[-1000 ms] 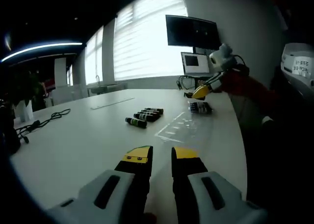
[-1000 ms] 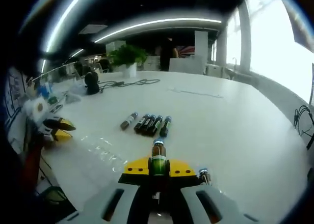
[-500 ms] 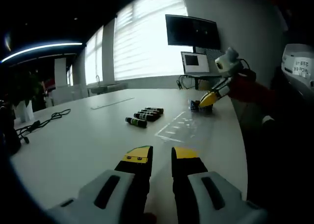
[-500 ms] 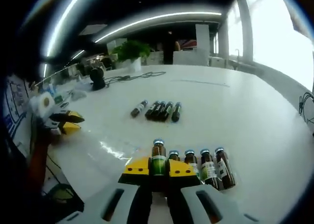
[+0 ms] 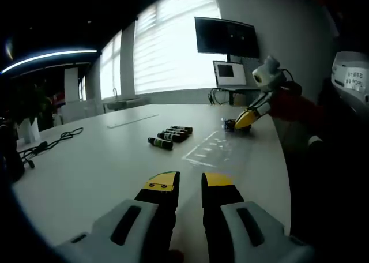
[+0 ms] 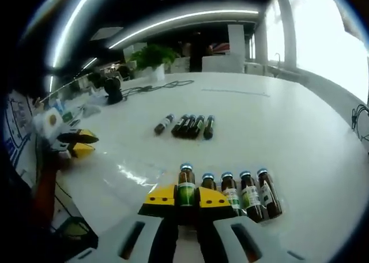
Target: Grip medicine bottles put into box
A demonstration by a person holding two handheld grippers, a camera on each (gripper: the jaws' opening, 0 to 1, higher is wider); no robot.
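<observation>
Right gripper view: the right gripper (image 6: 185, 198) has its fingers closed on a brown medicine bottle (image 6: 185, 185), beside four bottles (image 6: 245, 189) near the table (image 6: 300, 142) edge. Left gripper view: the left gripper (image 5: 189, 185) is narrowly open and holds nothing; five loose bottles (image 5: 170, 135) lie mid-table.

One brown medicine bottle (image 6: 185, 186) with a blue cap and green label stands upright, clamped between the jaws. Just beside it, four like bottles (image 6: 242, 191) stand in a row. Five more bottles (image 6: 187, 125) lie side by side on the tabletop (image 6: 288, 130), well apart.
</observation>
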